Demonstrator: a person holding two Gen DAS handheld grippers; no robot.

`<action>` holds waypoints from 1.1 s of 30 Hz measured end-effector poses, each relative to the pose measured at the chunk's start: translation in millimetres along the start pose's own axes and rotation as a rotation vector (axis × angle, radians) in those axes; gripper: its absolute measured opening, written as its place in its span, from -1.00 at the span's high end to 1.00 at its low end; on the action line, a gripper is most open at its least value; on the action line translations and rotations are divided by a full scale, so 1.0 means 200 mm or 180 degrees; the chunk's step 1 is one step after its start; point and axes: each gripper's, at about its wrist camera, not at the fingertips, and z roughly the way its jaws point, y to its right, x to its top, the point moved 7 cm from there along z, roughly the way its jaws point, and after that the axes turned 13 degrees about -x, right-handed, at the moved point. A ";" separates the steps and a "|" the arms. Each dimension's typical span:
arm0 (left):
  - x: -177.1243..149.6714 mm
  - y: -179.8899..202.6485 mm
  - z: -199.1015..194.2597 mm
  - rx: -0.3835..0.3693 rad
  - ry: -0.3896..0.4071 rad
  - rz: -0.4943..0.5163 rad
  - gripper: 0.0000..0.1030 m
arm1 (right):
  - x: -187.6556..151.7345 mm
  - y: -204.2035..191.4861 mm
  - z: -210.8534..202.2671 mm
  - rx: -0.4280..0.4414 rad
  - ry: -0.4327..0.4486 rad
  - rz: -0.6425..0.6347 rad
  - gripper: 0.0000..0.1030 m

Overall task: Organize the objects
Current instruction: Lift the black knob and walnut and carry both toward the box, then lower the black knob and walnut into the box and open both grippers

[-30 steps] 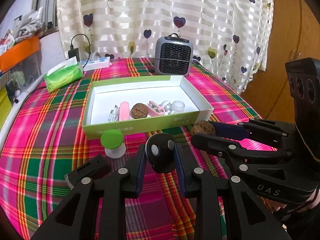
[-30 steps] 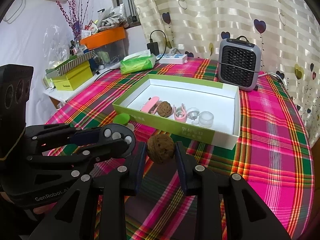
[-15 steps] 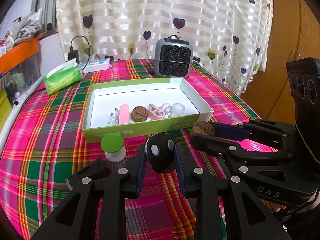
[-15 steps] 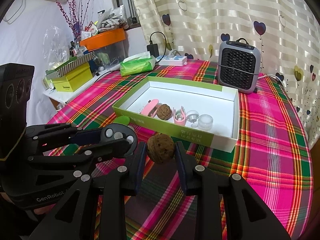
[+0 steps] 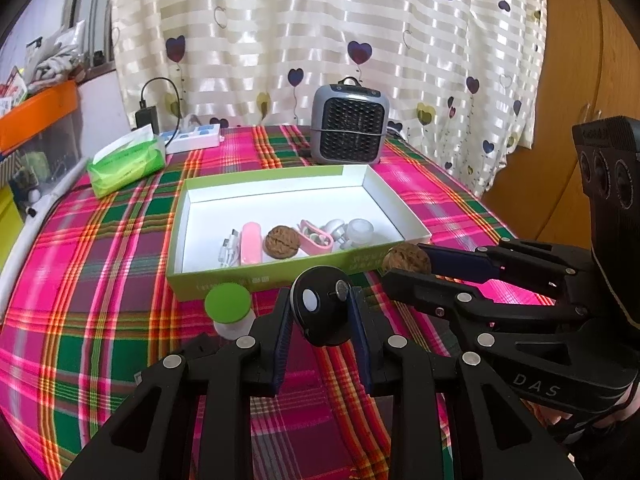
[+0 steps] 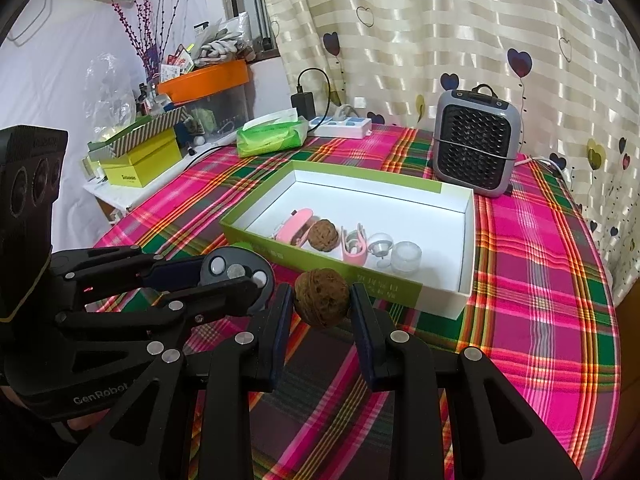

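Note:
My left gripper (image 5: 321, 312) is shut on a black round gadget (image 5: 320, 307) with white buttons, held above the plaid cloth just in front of the green box (image 5: 276, 274). To its right, my right gripper (image 6: 322, 303) is shut on a brown walnut (image 6: 322, 298), also near the box's front wall (image 6: 360, 280). Inside the box lie a white cable (image 5: 229, 248), a pink case (image 5: 252, 242), a second walnut (image 5: 282, 241), a pink clip (image 5: 316, 235), a small white piece (image 5: 335, 229) and a clear lid (image 5: 361, 229). A green-topped white cap (image 5: 229, 310) stands before the box.
A grey heater (image 5: 349, 129) stands behind the box. A green tissue pack (image 5: 126, 162) and a white power strip (image 5: 194, 138) lie at the back left. Boxes and an orange-lidded bin (image 6: 202, 82) crowd a side shelf. The table edge falls off on the right.
The view from the left gripper has drawn back a little from the box. Both grips are unchanged.

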 end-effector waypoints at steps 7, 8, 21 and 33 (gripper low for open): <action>0.05 -0.04 0.00 0.0051 0.0051 0.0012 0.51 | 0.04 0.03 0.02 -0.0035 0.0020 -0.0013 0.41; 0.06 -0.05 0.00 0.0060 0.0057 0.0010 0.51 | 0.05 0.03 0.02 -0.0043 0.0023 -0.0013 0.41; 0.16 -0.13 0.07 0.0104 0.0076 0.0023 0.51 | 0.11 0.13 0.10 -0.0173 0.0000 0.0000 0.41; 0.20 -0.14 0.23 0.0065 -0.0039 0.0071 0.51 | 0.12 0.27 0.24 -0.0298 -0.0135 0.0086 0.41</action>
